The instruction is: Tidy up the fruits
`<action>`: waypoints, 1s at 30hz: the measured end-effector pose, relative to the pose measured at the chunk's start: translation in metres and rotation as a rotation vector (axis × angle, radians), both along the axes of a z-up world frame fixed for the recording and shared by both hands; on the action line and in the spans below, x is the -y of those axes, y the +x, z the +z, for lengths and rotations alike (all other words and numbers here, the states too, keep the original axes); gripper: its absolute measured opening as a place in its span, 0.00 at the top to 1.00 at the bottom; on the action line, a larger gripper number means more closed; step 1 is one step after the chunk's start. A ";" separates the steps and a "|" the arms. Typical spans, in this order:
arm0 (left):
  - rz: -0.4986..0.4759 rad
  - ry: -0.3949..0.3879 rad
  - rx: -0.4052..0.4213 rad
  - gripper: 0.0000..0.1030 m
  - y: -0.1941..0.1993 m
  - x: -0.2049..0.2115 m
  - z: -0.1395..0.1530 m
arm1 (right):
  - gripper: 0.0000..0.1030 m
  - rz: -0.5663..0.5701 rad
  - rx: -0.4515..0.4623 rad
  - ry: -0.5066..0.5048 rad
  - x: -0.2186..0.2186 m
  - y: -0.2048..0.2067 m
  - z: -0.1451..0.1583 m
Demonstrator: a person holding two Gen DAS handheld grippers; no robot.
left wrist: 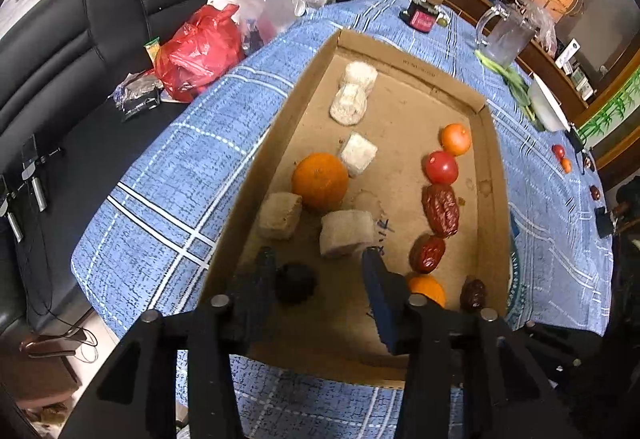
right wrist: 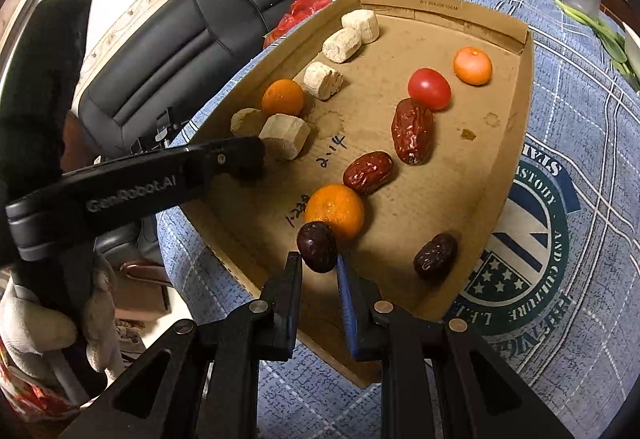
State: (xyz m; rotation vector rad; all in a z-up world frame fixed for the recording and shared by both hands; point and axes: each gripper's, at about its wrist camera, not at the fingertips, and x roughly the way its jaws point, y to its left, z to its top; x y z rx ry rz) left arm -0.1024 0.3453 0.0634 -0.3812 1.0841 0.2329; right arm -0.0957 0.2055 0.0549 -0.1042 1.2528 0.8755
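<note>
Clamped in the right gripper's jaws low in the frame, the dark date should settle beside the orange in the box before release; left gripper jaws apart, empty.

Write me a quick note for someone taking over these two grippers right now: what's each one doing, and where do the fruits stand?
Right gripper: shut on a dark date, above the cardboard tray.
Left gripper: open, holding nothing, over a dark round fruit.
Done: oranges, tomato and red dates already line the tray's right side; pale cylinder pieces line the left.
Left: place the held date; loose fruits remain on the tablecloth.
</note>
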 end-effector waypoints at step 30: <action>-0.270 0.287 0.088 0.32 0.058 0.074 0.031 | 0.65 -0.485 0.093 -0.122 0.078 0.030 0.020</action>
